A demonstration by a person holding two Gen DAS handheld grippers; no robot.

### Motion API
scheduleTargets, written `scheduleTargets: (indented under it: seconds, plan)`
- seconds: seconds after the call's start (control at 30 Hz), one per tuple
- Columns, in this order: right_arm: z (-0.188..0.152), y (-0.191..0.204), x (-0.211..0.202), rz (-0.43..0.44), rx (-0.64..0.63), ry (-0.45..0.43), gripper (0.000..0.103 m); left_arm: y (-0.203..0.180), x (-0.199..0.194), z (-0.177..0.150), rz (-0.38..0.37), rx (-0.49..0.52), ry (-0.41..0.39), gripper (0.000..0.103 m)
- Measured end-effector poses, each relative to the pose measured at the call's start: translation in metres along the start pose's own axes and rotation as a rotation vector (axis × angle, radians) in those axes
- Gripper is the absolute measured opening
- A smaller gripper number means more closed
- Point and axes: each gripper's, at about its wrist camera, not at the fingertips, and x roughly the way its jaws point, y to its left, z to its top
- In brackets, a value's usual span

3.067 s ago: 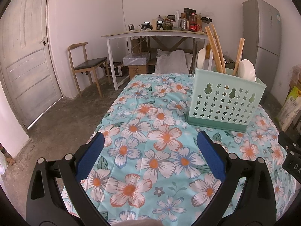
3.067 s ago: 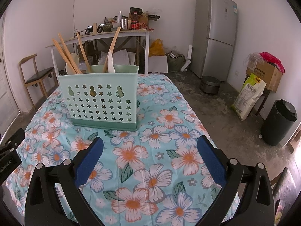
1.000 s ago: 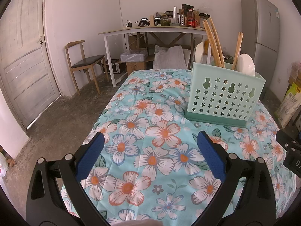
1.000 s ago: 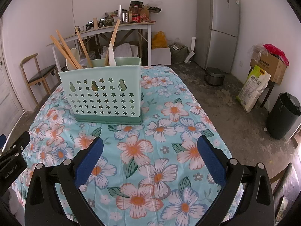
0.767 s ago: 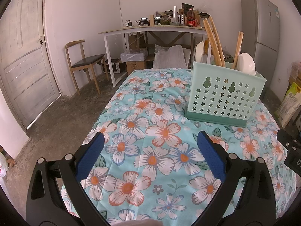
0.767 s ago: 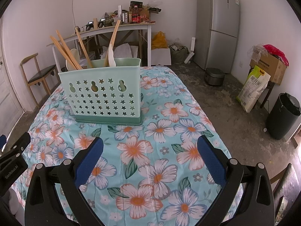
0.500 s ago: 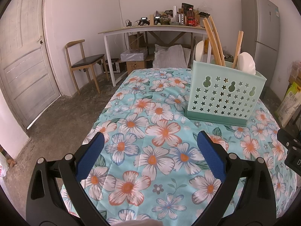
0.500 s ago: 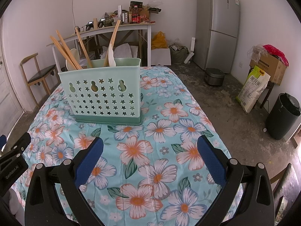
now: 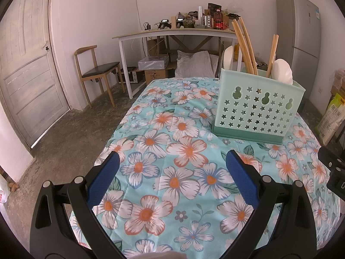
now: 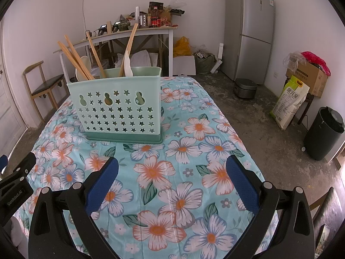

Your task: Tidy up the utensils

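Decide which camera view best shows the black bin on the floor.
The right wrist view: the black bin stands in full sight beside the table. The left wrist view does not show it at all.

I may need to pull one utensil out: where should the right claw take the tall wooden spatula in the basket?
Grip the bare wooden handle from above, well over the basket rim. It leans up and right, clear of the chopsticks; the white blade sits low.

Table w/ floral cloth point(image 9: 163, 133); mint utensil caddy point(image 10: 120, 110) on it
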Motion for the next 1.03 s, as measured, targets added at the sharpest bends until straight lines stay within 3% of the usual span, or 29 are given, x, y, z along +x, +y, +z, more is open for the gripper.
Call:
scheduleTargets:
  seconds: [1.03]
  plan:
    - [0.0003,0.0005,-0.0010,0.001,0.001,0.000,0.097,0.0015,0.0017,0.0009,-0.003,-0.003,0.005,0.095]
